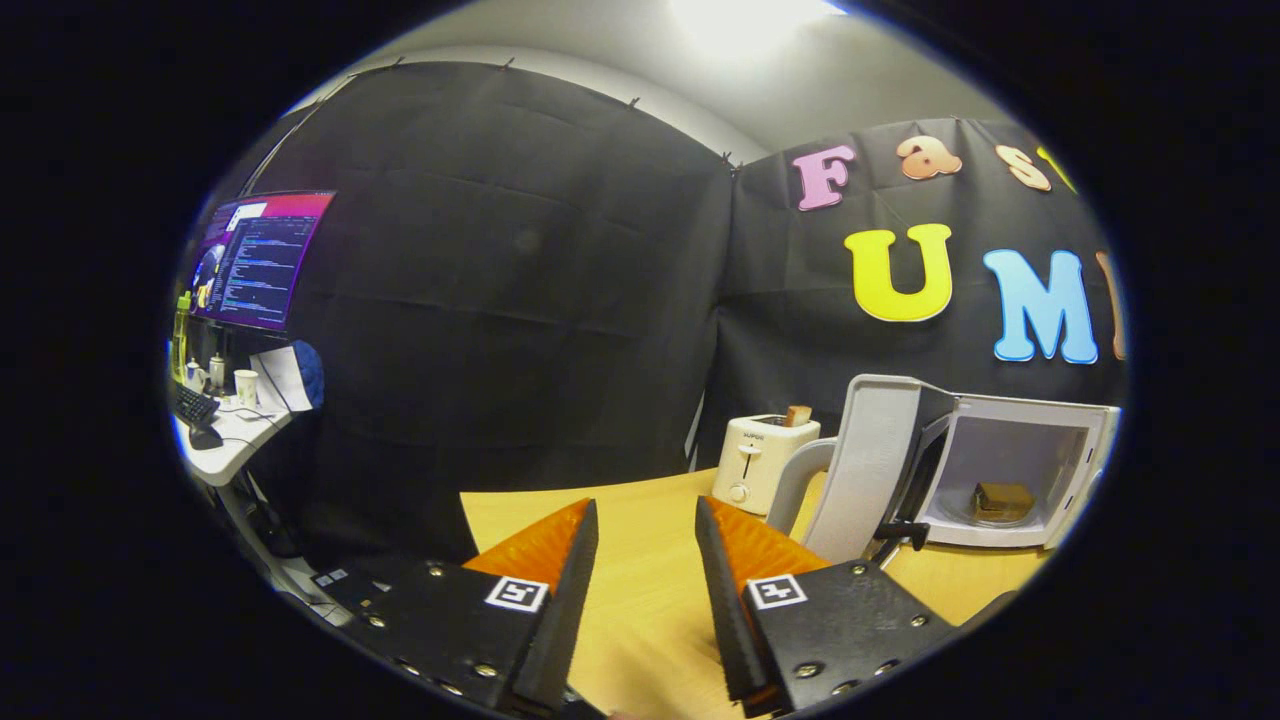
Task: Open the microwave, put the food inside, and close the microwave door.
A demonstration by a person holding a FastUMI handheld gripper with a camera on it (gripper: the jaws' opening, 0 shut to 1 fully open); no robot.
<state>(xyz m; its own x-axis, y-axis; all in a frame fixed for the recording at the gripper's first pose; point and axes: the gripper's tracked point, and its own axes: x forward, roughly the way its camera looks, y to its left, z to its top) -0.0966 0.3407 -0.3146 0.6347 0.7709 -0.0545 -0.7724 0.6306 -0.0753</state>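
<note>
The small brown block of food [1003,499] sits inside the white box-shaped microwave [1020,470], which stands on the pale wooden bench [650,600] off to the right, beyond the fingers. Its grey door [868,465] hangs wide open. So the food looks to be in, and closing the door is the step left. The hand-held gripper [646,560] is spread apart and holds nothing. Next it likely needs to swing right and push the door shut. A white toaster [762,460] stands just beside the door.
</note>
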